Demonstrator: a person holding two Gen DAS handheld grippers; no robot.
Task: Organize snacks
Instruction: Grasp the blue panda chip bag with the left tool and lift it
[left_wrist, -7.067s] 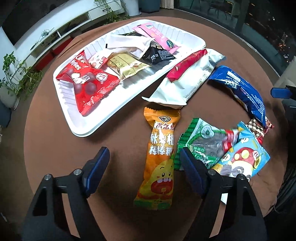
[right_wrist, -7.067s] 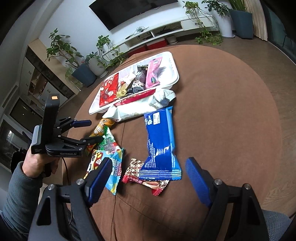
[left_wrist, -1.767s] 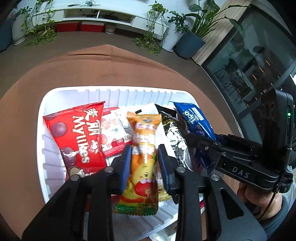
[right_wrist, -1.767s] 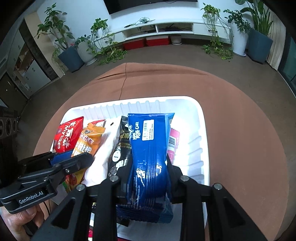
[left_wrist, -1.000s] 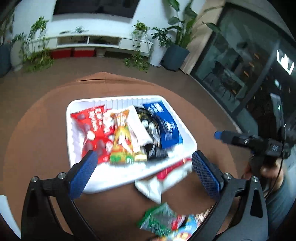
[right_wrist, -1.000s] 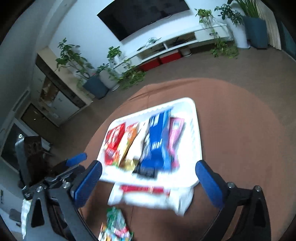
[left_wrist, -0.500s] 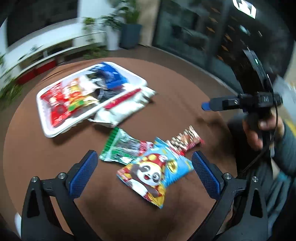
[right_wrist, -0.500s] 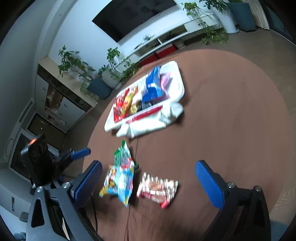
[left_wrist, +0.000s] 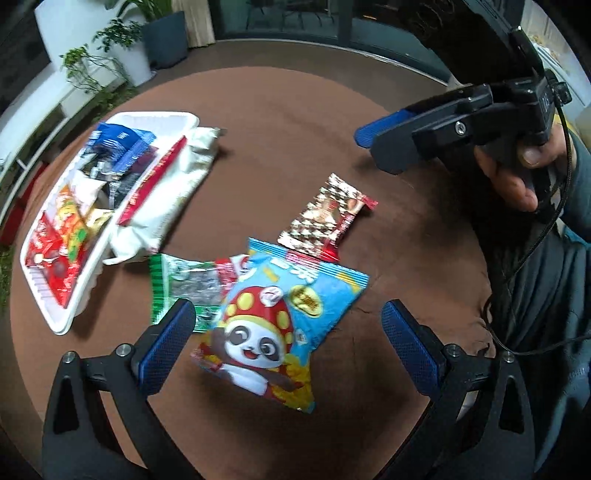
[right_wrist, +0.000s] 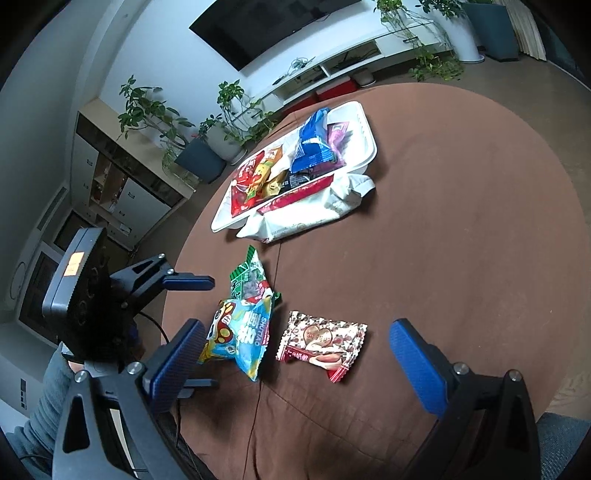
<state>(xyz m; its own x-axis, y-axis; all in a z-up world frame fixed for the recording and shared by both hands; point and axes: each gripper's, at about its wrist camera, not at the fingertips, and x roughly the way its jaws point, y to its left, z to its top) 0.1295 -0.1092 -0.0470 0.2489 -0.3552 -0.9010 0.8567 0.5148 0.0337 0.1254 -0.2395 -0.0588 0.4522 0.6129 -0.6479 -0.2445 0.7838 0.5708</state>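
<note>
My left gripper (left_wrist: 288, 343) is open and empty, hovering above a light blue panda snack bag (left_wrist: 280, 325) on the brown round table. A green snack packet (left_wrist: 184, 280) lies partly under the panda bag, and a brown-and-red candy packet (left_wrist: 325, 221) lies just beyond it. My right gripper (right_wrist: 295, 358) is open and empty above the candy packet (right_wrist: 321, 343), with the panda bag (right_wrist: 240, 332) and green packet (right_wrist: 249, 282) to its left. A white tray (right_wrist: 365, 125) at the far side holds several snacks. A large white bag (right_wrist: 314, 206) leans on its near rim.
The right gripper shows in the left wrist view (left_wrist: 388, 140) at upper right, held by a hand. The left gripper shows in the right wrist view (right_wrist: 184, 284) at left. The table's near edge (right_wrist: 369, 450) is close below the grippers. Plants and cabinets stand beyond the table.
Both grippers have pulled back from the tray toward the near side of the table. They now hang open over the three loose packets, closer than half a second ago.
</note>
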